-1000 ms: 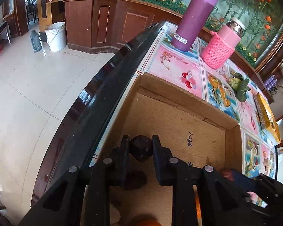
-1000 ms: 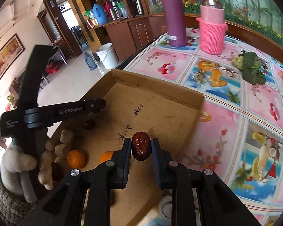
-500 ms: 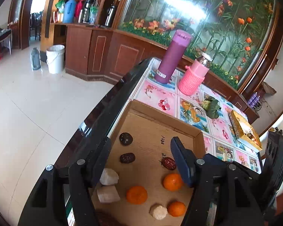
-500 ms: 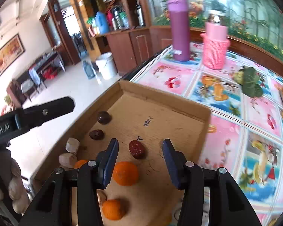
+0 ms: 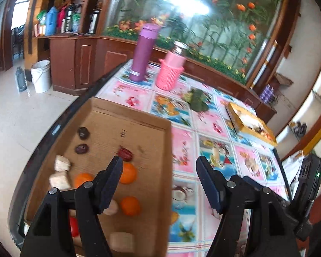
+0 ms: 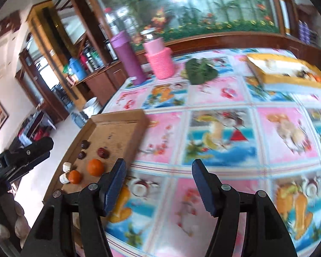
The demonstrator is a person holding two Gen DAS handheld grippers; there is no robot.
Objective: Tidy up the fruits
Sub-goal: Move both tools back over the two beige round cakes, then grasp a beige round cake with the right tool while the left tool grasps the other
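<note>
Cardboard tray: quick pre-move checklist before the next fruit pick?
1. Left gripper jaws open, empty: ok.
2. Right gripper jaws open, empty: ok.
3. Red date lies loose in the cardboard tray: ok.
4. Oranges apart from the dates: ok.
5. Next fruit in the yellow box: cannot tell, blurred.
6. Tablecloth path to the box unobstructed: ok.

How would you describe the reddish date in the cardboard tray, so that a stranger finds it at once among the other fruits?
Find the shallow cardboard tray at the table's edge, near the purple bottle. Inside, look just beyond the oranges, toward the tray's middle. The date there is glossy red-brown and lies alone, while the two darker fruits sit together by the wall at the table's edge.
</note>
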